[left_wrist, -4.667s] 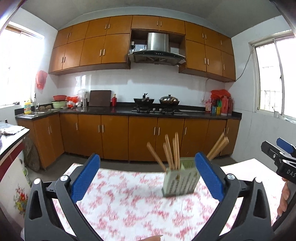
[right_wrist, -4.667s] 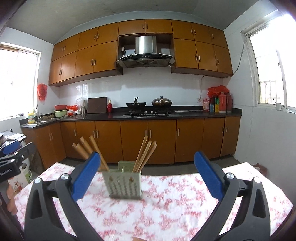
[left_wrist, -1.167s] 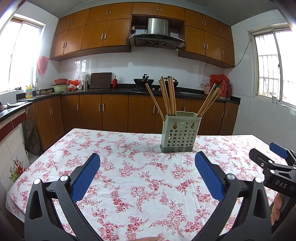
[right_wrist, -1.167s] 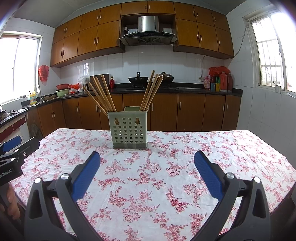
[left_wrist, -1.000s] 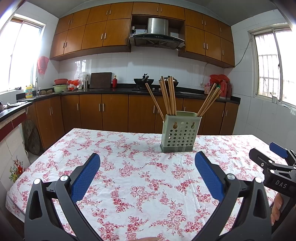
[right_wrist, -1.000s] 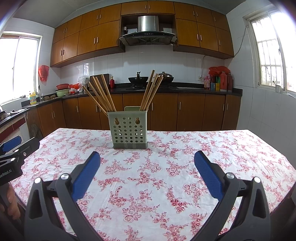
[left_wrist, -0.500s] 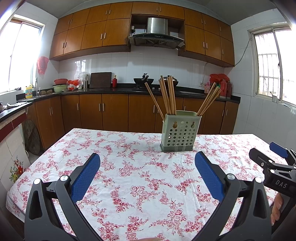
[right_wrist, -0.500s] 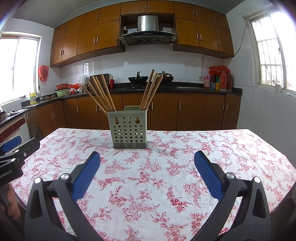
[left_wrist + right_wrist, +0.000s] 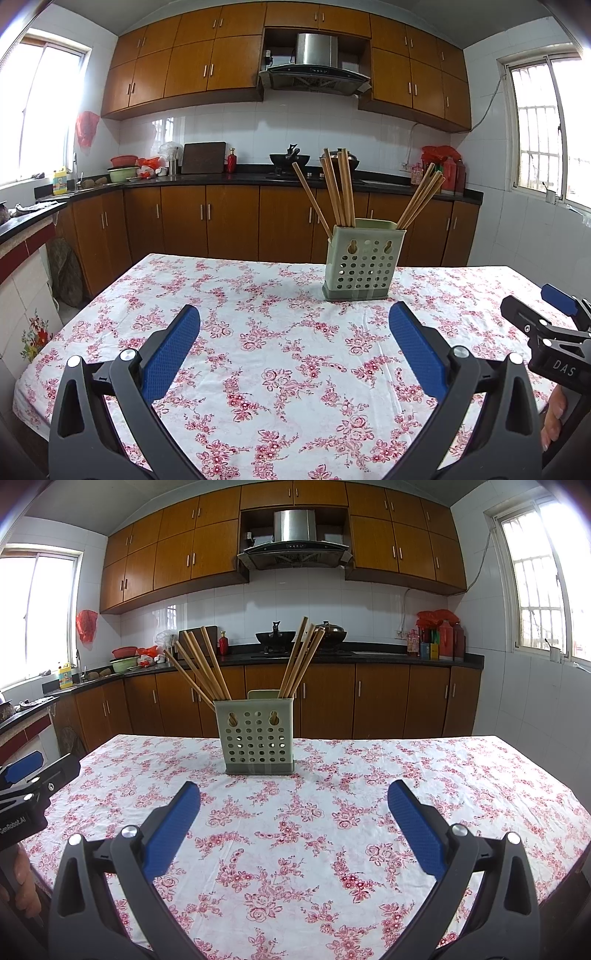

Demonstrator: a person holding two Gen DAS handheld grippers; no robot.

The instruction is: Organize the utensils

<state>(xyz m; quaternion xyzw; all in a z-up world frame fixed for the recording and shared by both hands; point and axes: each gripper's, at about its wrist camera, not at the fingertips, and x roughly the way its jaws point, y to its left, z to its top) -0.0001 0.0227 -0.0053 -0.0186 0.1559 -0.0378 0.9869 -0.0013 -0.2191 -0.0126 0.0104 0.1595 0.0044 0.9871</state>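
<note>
We hold our left gripper (image 9: 294, 336) and right gripper (image 9: 294, 812) spread, empty, above the floral table (image 9: 369, 775). One green holder (image 9: 258, 734) stands mid-table with two chopstick (image 9: 199, 668) bunches.

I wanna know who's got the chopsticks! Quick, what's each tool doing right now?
Left tool: open, holding nothing.
Right tool: open, holding nothing.

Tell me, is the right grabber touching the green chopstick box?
Apart. In the right wrist view, bare flowered tablecloth lies between the open right gripper and the chopstick holder, which stands farther back on the table.
</note>
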